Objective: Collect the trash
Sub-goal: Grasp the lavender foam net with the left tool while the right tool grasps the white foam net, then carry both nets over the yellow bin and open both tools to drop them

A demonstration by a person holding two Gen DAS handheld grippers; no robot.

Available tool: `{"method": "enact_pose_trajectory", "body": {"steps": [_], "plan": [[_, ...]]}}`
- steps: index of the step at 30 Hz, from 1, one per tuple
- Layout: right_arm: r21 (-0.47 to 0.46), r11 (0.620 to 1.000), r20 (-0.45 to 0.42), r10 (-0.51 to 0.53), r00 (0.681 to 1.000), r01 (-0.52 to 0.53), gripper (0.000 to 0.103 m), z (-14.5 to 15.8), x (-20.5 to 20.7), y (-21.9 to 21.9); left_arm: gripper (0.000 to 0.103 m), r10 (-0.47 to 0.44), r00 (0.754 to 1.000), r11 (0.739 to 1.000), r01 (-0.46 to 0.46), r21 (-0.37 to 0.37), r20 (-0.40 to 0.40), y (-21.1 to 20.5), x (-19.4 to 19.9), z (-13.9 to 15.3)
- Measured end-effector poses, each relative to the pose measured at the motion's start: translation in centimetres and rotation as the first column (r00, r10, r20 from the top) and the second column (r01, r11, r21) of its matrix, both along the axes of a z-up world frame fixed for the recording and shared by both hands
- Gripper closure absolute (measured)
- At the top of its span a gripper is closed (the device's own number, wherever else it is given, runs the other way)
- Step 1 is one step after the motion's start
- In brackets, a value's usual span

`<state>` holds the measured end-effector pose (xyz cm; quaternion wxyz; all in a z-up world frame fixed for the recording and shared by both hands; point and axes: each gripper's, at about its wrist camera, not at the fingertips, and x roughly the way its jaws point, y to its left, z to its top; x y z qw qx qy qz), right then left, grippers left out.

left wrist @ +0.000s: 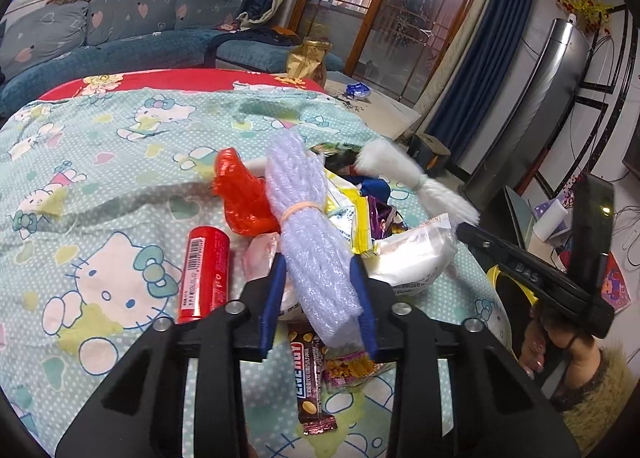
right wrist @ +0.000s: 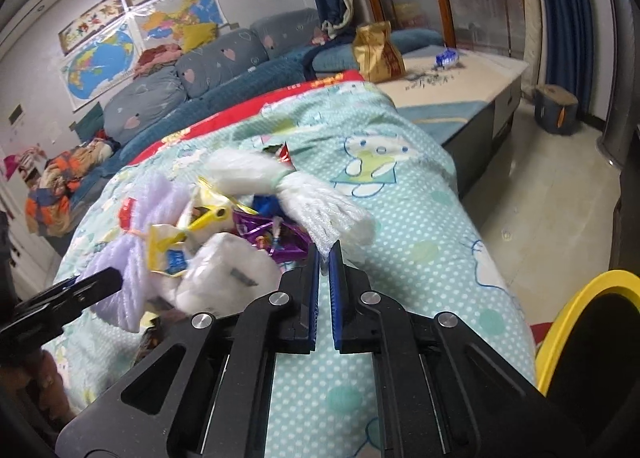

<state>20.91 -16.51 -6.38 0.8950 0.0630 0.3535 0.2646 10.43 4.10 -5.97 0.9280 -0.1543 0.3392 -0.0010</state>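
Left gripper (left wrist: 320,282), upright lilac foam bundle (left wrist: 310,226)

A blue-grey sofa (right wrist: 224,58) with heart-print cushions is set against a pale wall hung with maps (right wrist: 120,46). Wood-framed glass doors (left wrist: 400,6) are flanked by dark blue curtains (left wrist: 480,38). A low white-topped cabinet (right wrist: 472,78) is seen on a pale tiled floor (right wrist: 552,194).
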Motion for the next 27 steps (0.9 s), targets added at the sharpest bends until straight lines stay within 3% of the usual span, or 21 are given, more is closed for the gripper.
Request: {"method": "enact_pose_trajectory", "body": {"steps": [3, 13, 27], "plan": [[0.009, 1.000, 0.033, -0.004, 0.999, 0.004, 0.100, 1.0, -1.1, -0.6, 0.086, 0.005, 1.000, 1.000, -0.005, -0.006, 0.029, 0.3, -0.7, 0.5], [0.015, 0.999, 0.097, -0.040, 0.994, 0.039, 0.100, 3.4, -4.1, -2.7, 0.088, -0.018, 0.990, 1.000, 0.020, -0.013, 0.137, 0.3, -2.0, 4.0], [-0.048, 0.987, 0.124, -0.145, 0.982, 0.152, 0.100, 4.4, -7.2, -7.0, 0.088, -0.178, 0.967, 0.984, 0.177, 0.019, 0.180, -6.0, -1.1, 6.1]]}}
